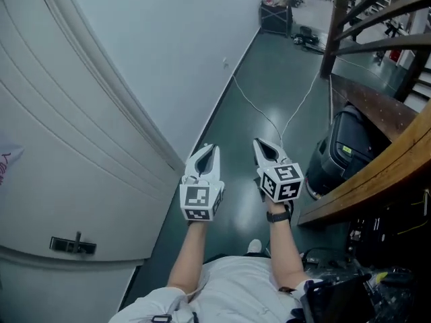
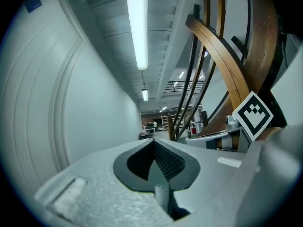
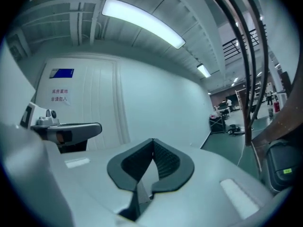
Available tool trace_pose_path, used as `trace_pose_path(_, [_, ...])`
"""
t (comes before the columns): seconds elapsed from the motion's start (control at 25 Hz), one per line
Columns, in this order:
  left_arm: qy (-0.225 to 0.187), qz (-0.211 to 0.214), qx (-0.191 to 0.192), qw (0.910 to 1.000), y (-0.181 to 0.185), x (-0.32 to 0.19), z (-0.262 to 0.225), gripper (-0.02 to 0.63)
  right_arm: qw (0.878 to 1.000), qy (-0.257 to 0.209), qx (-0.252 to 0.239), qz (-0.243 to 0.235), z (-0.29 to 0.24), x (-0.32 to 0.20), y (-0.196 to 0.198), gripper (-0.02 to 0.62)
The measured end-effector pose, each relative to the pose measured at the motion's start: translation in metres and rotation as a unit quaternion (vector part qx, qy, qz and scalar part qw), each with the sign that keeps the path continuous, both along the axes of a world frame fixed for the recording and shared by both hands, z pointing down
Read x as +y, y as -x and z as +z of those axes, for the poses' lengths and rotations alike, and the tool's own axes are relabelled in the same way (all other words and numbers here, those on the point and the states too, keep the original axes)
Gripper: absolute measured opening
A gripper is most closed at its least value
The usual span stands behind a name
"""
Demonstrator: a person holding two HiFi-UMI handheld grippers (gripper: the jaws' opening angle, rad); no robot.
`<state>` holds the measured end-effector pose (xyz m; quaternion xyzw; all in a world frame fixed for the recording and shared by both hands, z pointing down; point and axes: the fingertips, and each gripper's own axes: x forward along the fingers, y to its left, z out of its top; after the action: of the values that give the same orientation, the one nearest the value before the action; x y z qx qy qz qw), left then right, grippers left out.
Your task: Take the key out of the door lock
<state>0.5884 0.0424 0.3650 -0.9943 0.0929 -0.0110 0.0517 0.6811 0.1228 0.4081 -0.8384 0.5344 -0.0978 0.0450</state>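
Note:
A white panelled door [image 1: 67,147] fills the left of the head view. Low on it sits a dark handle and lock plate [image 1: 73,245]; it is too small to make out a key. My left gripper [image 1: 207,149] and right gripper [image 1: 260,144] hang side by side over the dark green floor, right of the door and well away from the lock. Both point along the corridor. The left gripper [image 2: 154,142] is shut with nothing between its pads. The right gripper [image 3: 152,141] is shut and empty too, and the door [image 3: 94,108] lies off to its left.
A curved wooden stair rail [image 1: 377,170] and a black bin [image 1: 347,147] crowd the right side. A white cable [image 1: 269,120] runs along the floor ahead. Boxes and gear [image 1: 276,15] stand at the corridor's far end. The white wall [image 1: 182,39] continues past the door.

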Motion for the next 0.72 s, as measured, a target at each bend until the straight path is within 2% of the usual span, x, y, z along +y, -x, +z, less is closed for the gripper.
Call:
trace_pose_path(0.12, [0.000, -0.040, 0.013, 0.9991, 0.052, -0.042, -0.012, 0.002, 0.999, -0.004, 0.012, -0.040, -0.012, -0.054, 0.042, -0.003])
trace_pose_path(0.2, [0.010, -0.087, 0.023, 0.9959, 0.097, -0.068, -0.016, 0.002, 0.995, 0.001, 0.014, -0.094, -0.016, -0.093, 0.082, -0.003])
trace_pose_path(0.4, [0.017, -0.188, 0.029, 0.9816, 0.222, -0.126, -0.013, 0.002, 0.975, -0.002, 0.010, -0.221, -0.017, -0.178, 0.212, 0.000])
trace_pose_path(0.52, [0.025, -0.253, 0.033, 0.9665, 0.310, -0.156, -0.009, 0.001, 0.955, -0.006, 0.017, -0.295, -0.019, -0.217, 0.305, 0.002])
trace_pose_path(0.72, [0.031, -0.359, 0.039, 0.9318, 0.453, -0.183, 0.000, 0.002, 0.917, -0.018, 0.025, -0.397, -0.020, -0.257, 0.450, 0.005])
